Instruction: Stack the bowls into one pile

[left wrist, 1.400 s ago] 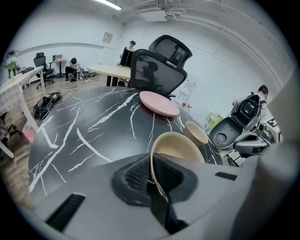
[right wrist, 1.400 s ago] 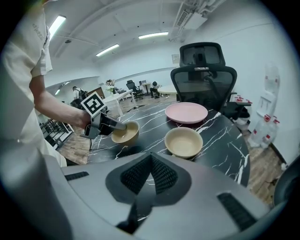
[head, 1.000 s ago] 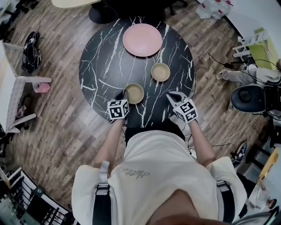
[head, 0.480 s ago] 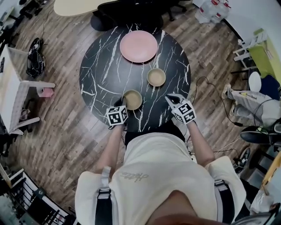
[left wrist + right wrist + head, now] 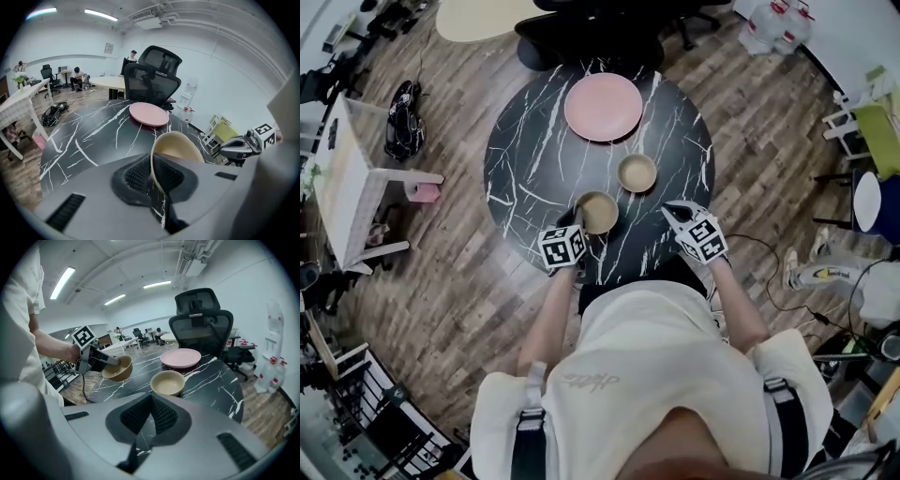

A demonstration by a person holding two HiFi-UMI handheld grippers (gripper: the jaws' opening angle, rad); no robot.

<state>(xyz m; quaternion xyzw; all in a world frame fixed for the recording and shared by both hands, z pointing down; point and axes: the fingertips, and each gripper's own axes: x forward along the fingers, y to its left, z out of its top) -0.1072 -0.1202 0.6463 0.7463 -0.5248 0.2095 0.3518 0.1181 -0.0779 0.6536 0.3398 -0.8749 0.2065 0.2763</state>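
Observation:
On the round black marble table [image 5: 534,159] stand a tan bowl [image 5: 637,172] [image 5: 168,382] and, beyond it, a pink plate [image 5: 603,106] [image 5: 181,357]. My left gripper [image 5: 578,221] [image 5: 152,161] is shut on the near rim of a second tan bowl [image 5: 598,212] [image 5: 176,145]. In the right gripper view that bowl [image 5: 118,367] hangs tilted, just clear of the tabletop, to the near left of the standing bowl. My right gripper [image 5: 677,210] [image 5: 150,398] is shut and holds nothing, hovering over the table's near right edge.
A black office chair [image 5: 581,28] [image 5: 201,319] stands behind the table. A white table [image 5: 347,178] and a black bag [image 5: 403,108] are on the wooden floor to the left. Cables and someone's legs [image 5: 830,274] lie to the right.
My left gripper has raised its bowl off the table and carried it nearer the standing bowl. My right gripper has shifted slightly, still shut.

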